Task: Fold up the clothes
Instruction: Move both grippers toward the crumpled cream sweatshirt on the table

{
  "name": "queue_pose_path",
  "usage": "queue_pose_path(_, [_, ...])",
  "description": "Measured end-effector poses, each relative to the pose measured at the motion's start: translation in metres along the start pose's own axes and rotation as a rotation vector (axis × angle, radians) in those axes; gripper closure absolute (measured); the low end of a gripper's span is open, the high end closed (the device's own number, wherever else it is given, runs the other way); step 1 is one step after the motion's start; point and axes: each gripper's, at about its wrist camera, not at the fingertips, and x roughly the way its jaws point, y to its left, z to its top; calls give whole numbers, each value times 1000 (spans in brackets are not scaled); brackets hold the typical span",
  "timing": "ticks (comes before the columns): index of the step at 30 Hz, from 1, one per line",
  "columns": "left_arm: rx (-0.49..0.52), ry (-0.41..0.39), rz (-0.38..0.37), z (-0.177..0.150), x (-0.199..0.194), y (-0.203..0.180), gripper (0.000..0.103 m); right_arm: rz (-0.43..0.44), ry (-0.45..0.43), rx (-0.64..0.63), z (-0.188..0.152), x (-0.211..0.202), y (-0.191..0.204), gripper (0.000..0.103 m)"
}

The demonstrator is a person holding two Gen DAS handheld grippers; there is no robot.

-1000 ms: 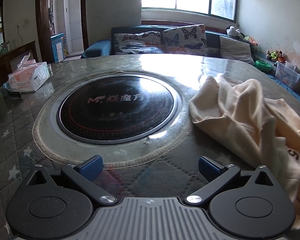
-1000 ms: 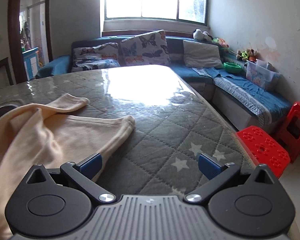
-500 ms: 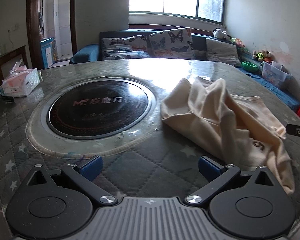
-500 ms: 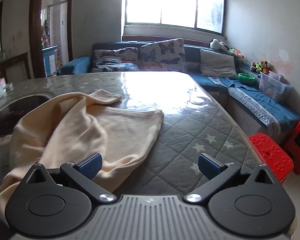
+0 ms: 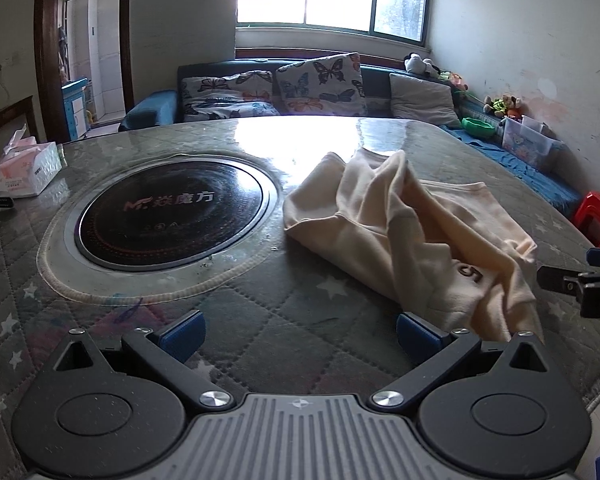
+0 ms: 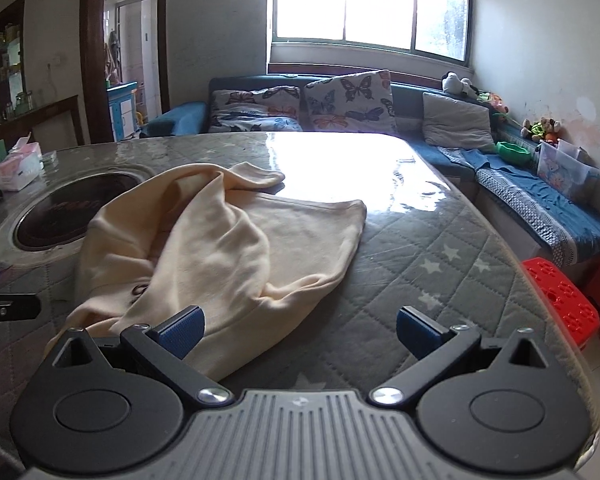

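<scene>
A cream garment (image 5: 412, 232) lies crumpled on the quilted table, right of the round cooktop; dark lettering shows near its front hem. In the right wrist view the same cream garment (image 6: 220, 248) spreads ahead and to the left. My left gripper (image 5: 298, 330) is open above bare table, its right pad close to the garment's front corner. My right gripper (image 6: 298, 326) is open too, its left pad over the garment's near hem, nothing between the pads. The right gripper's tip (image 5: 580, 280) shows at the left wrist view's right edge.
A black round cooktop (image 5: 172, 212) is set into the table (image 6: 440, 264). A tissue box (image 5: 22, 166) stands at the far left. Beyond the table runs a blue sofa (image 6: 540, 200) with cushions, and red stools (image 6: 560, 300) stand off the right edge.
Both grippers have pulled back towards the near table edge and risen. The whole garment now shows, further ahead of each; both stayed open.
</scene>
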Motion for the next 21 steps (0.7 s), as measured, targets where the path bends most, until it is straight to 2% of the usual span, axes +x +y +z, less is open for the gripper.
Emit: queue_pose_path(21, [53, 16, -25, 4, -2, -24, 0, 45, 9, 26, -7, -9, 10, 0])
